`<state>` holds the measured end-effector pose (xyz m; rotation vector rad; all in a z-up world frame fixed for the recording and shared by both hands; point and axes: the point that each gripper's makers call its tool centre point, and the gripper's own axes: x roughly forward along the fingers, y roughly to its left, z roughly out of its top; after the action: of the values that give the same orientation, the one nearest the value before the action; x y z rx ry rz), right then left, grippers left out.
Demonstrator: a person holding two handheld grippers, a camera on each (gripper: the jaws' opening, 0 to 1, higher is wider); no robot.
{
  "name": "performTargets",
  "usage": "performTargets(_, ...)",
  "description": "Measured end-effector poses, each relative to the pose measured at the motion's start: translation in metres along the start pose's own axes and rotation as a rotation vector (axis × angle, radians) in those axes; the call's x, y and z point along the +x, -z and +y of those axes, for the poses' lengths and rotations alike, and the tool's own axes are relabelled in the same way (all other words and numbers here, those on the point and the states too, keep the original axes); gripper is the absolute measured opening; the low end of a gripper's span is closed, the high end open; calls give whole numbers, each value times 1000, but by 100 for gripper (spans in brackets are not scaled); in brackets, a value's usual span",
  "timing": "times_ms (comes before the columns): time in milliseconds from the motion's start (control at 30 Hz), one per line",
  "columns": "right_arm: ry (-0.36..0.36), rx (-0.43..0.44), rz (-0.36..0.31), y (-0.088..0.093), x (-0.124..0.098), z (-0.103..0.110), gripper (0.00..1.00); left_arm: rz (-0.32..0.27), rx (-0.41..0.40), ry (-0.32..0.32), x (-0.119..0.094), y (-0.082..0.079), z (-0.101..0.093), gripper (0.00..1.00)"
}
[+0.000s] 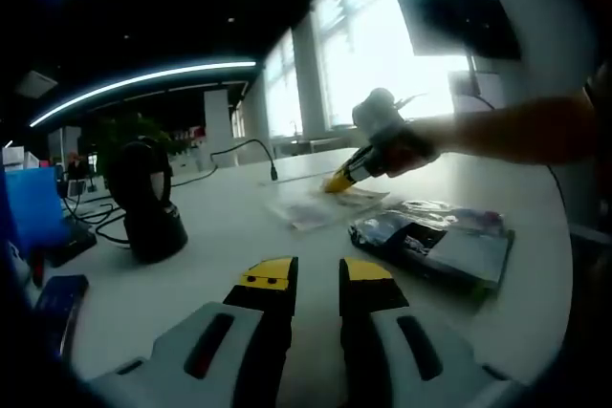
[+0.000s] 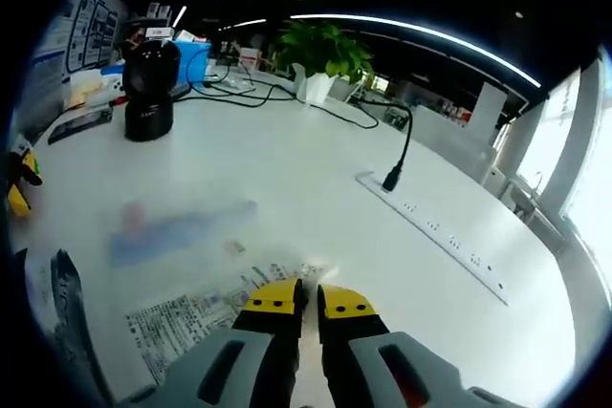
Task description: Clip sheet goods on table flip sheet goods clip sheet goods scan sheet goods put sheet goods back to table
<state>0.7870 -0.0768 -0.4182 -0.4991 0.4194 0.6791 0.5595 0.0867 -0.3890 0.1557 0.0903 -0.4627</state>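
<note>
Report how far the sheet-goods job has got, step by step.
Done: nothing visibly finished. In hand: the right hand-held gripper is nearly shut at the edge of the clear printed sheet packet lying flat on the white table, the first clip. The left hand-held gripper hovers open. Left: flip, re-clip, scan at the black scanner, return.

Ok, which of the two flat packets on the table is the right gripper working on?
The pale, clear packet with printed text, where the right gripper meets its far edge. The dark glossy packet lies apart, untouched.

Left claw (image 1: 316,286) parted above table (image 1: 229,236); right claw (image 1: 337,182) touching sheet goods (image 1: 325,205).
</note>
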Motion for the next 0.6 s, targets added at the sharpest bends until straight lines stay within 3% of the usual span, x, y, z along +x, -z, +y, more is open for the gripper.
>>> performTargets(167,10,62,0,2,-1,-1,6,0,0,-1,0,0,0,11)
performTargets(333,42,50,-1,2,0,-11,15,0,0,0,0,0,0,11)
performTargets(600,55,31,-2,2,-2,-9,15,1,0,0,0,0,0,11)
